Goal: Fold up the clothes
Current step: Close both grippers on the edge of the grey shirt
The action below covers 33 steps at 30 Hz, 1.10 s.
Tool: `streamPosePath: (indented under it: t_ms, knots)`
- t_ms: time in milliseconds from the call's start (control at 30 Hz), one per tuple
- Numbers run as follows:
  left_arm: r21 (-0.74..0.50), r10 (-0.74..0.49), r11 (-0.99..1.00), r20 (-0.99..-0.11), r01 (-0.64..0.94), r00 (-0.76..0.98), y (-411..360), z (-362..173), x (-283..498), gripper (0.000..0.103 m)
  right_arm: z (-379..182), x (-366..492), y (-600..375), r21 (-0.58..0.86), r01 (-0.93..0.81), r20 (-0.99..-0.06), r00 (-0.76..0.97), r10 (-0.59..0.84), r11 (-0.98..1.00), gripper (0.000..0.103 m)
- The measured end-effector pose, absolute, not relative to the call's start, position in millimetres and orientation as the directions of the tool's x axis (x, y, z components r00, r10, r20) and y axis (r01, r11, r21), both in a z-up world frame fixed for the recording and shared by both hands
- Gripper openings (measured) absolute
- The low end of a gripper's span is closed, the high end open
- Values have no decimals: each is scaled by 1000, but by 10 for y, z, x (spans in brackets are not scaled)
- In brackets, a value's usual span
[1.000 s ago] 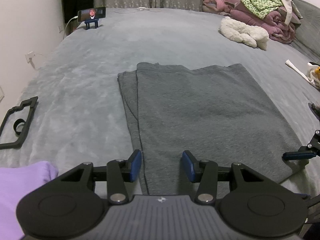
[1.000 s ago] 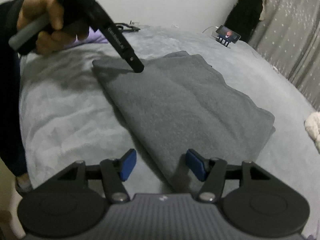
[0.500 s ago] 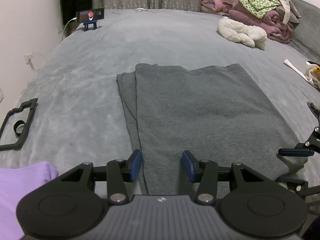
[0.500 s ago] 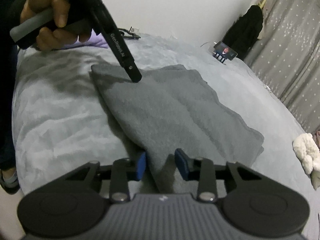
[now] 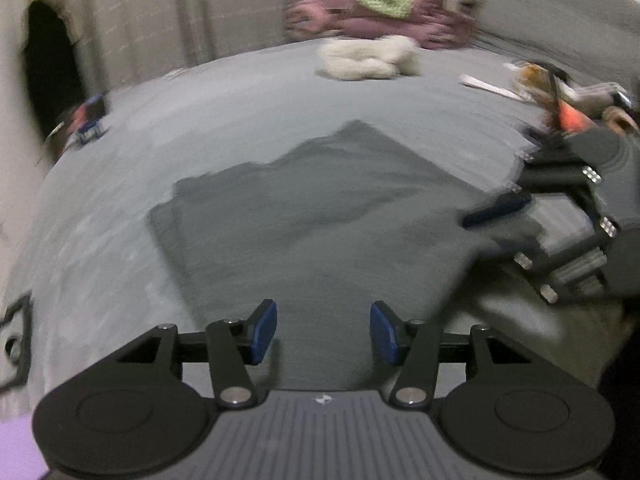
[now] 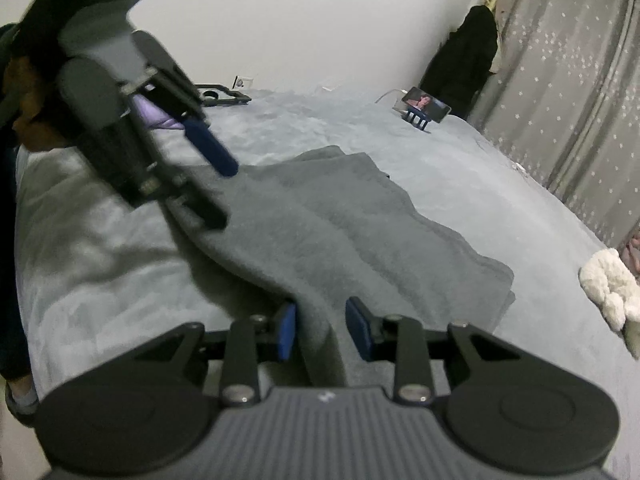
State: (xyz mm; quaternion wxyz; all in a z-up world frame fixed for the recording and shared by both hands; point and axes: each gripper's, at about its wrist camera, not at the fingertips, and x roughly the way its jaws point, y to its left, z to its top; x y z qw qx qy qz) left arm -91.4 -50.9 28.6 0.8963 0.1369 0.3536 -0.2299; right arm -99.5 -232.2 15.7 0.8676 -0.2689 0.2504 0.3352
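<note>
Jaws of right gripper (image 6: 321,329) had closed on near edge of grey garment (image 6: 360,220), lifting it off grey bed (image 6: 460,168). Left gripper (image 5: 323,333) jaws stayed wide apart, holding nothing, swung over cloth. Next fold looked started.

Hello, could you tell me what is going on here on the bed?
A person with a gripper in each hand is folding a grey garment spread on the bed. The right gripper has closed its fingers around a raised fold at the garment's near edge. The left gripper is open above the other near corner, holding nothing. More clothes are piled at the far side of the bed.
</note>
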Motion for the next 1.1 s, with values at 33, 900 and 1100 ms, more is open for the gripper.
streamPosePath:
  t_ms: [33, 900, 1100]
  knots:
    - [101, -325, 839, -695, 535, 641, -542, 278, -957, 53, 163, -988, -2325, -293, -715, -614, 650, 448, 635, 28]
    - [306, -184, 788, -710, 534, 679, -524, 73, -988, 14, 185, -1054, -2382, -277, -719, -626, 638, 449, 637, 39]
    - [299, -181, 801, -706, 519, 685, -485, 105, -944, 12, -41, -1080, -2407, -405, -714, -680, 653, 334, 571, 40]
